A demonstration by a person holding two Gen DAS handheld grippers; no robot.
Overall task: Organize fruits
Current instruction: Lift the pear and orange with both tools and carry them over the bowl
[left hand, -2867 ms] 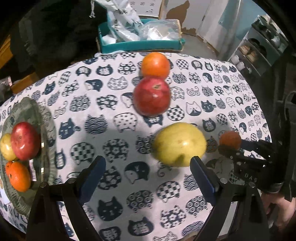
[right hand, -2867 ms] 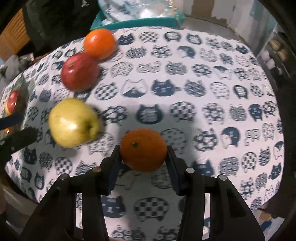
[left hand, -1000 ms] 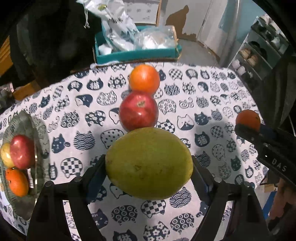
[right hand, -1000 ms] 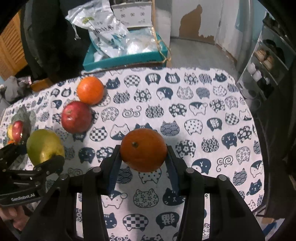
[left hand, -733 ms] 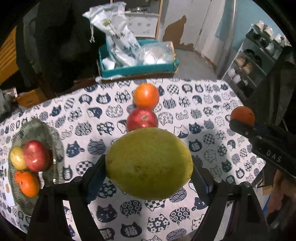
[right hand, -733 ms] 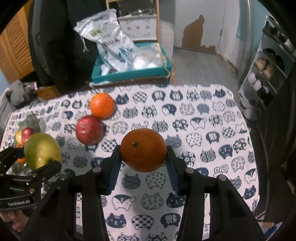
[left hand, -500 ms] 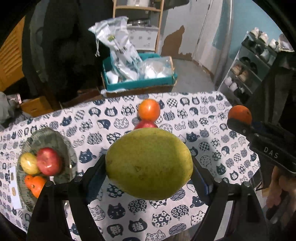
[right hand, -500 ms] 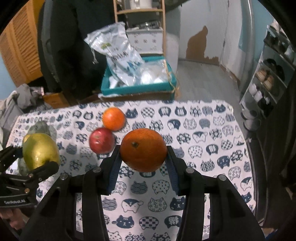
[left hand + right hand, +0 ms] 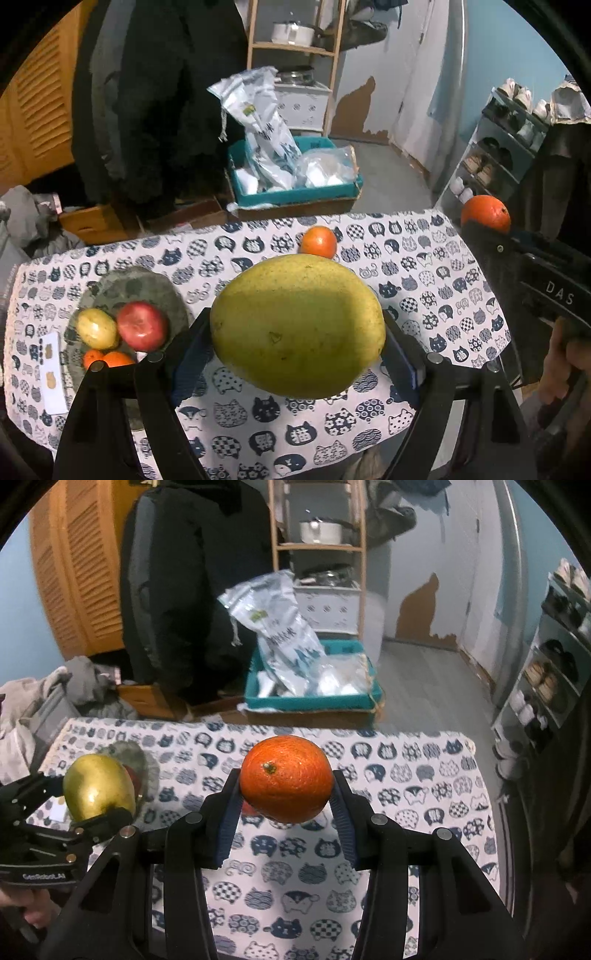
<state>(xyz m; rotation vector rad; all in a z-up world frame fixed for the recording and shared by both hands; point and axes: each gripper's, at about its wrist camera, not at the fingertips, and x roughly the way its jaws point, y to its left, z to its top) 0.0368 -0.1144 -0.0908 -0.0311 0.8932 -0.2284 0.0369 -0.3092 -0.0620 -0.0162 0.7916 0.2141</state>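
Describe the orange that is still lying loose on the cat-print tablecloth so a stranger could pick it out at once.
Start at the table with the cat-print tablecloth and look to its far edge, toward the teal box on the floor. The loose orange lies alone there on the cloth; the other oranges sit on the glass plate or in a claw.

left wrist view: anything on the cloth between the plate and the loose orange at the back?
No fruit there. In the left wrist view, only patterned tablecloth shows between the plate and the loose orange; the held pear hides the nearer part.
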